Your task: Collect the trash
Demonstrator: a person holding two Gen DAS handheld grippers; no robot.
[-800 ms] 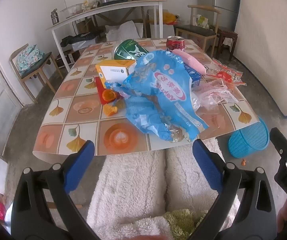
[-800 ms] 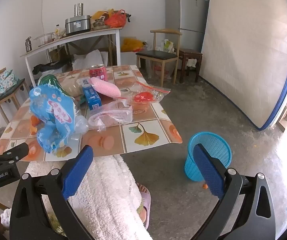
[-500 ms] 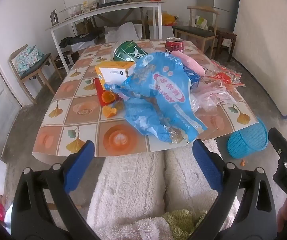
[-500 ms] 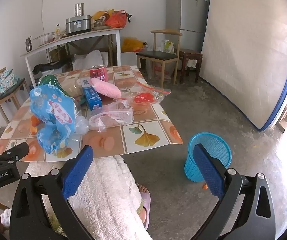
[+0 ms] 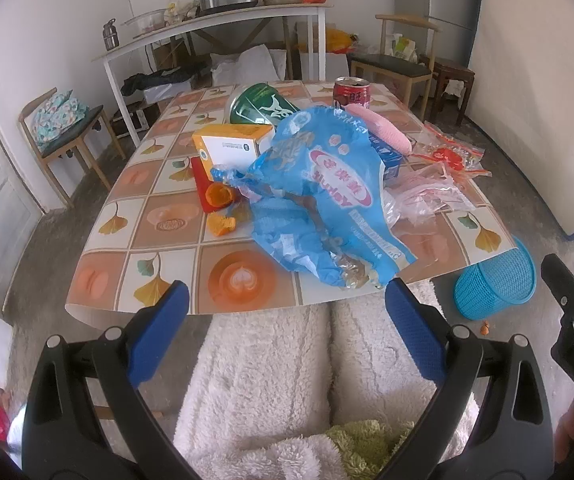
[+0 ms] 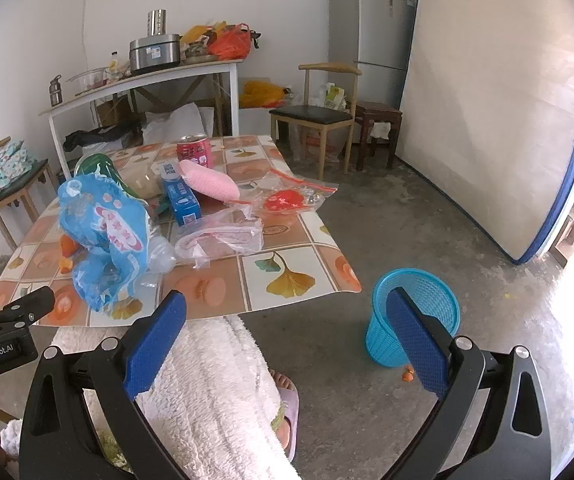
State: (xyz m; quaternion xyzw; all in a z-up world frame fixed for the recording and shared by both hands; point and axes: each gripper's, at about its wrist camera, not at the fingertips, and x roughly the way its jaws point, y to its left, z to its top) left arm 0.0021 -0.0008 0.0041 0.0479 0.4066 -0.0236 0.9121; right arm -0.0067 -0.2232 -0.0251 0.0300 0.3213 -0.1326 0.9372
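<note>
Above the lap, both the left gripper (image 5: 283,304) and right gripper (image 6: 287,316) spread empty, unmoved from before.

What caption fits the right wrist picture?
Open tongs hover before a littered table and blue basket.

- table (image 5: 167,280): crumpled snack bag (image 5: 327,200) at its near edge, carton (image 5: 231,144) behind-left of it, drink can (image 5: 351,94) at the far side.
- waste basket (image 6: 415,316): on the floor, right of the table's near corner.
- chair (image 6: 315,116): behind the table.
</note>
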